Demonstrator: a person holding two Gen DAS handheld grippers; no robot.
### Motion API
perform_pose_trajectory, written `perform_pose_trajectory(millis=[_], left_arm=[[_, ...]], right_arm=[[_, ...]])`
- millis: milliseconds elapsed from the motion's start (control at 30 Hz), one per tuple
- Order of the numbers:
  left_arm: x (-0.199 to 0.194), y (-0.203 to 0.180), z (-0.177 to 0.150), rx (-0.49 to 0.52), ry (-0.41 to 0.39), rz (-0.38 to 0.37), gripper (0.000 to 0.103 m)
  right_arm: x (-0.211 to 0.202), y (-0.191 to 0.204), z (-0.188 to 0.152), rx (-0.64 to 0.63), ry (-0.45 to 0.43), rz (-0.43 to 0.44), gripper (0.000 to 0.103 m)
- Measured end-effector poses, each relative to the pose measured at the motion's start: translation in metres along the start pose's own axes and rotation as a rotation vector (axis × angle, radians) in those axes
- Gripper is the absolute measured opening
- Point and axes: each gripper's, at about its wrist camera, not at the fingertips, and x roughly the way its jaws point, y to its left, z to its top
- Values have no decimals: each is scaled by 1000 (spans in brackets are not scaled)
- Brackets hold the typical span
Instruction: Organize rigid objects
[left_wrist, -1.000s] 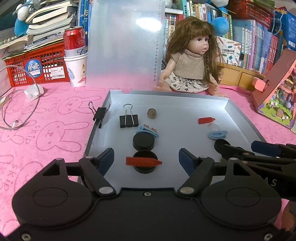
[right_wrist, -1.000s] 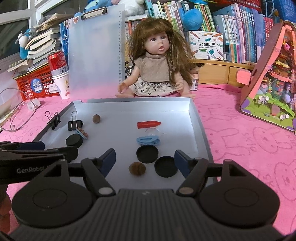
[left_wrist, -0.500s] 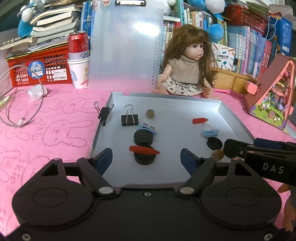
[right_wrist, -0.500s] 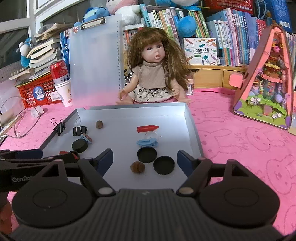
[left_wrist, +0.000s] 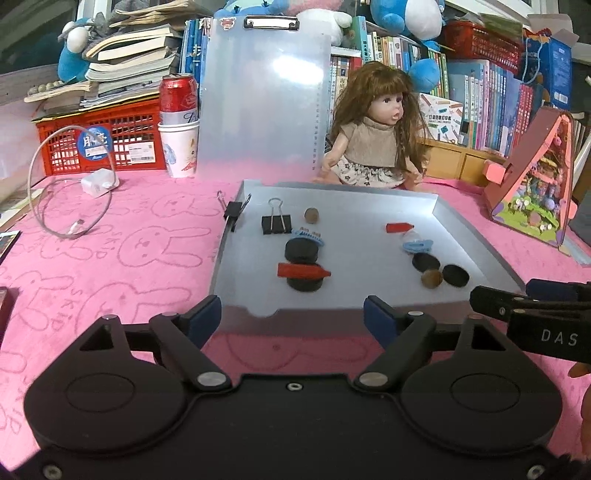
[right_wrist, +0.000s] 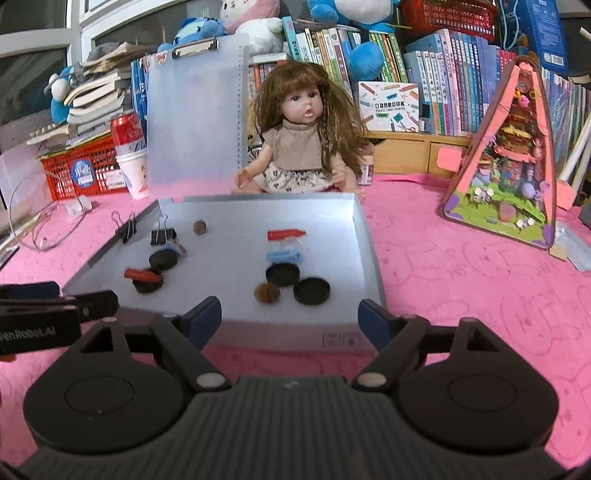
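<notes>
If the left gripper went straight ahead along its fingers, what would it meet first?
Probably the tray's near rim; if the open left gripper clears it, the red piece lying across a black disc. Depth is uncertain.

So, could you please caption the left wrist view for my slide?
Open left claw facing a grey tray of small items, doll behind.
</notes>
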Motion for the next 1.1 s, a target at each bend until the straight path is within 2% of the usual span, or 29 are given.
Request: perform_pose_trajectory(millis=[367, 467, 567, 833, 1100], left_arm=[[7, -1, -28, 6, 65, 28, 84], [13, -1, -30, 5, 77, 44, 85], [16, -4, -32, 27, 63, 62, 87], [20, -6, -37, 24, 26, 78, 94], [22, -3, -37, 12, 33, 78, 101]], right_arm=[[7, 3, -28, 3, 73, -22, 94], [11, 5, -30, -2, 74, -42, 98], [14, 5, -29, -4, 69, -47, 103], [20, 9, -29, -8, 76, -64, 103], [23, 13, -28, -34, 90, -84, 103]])
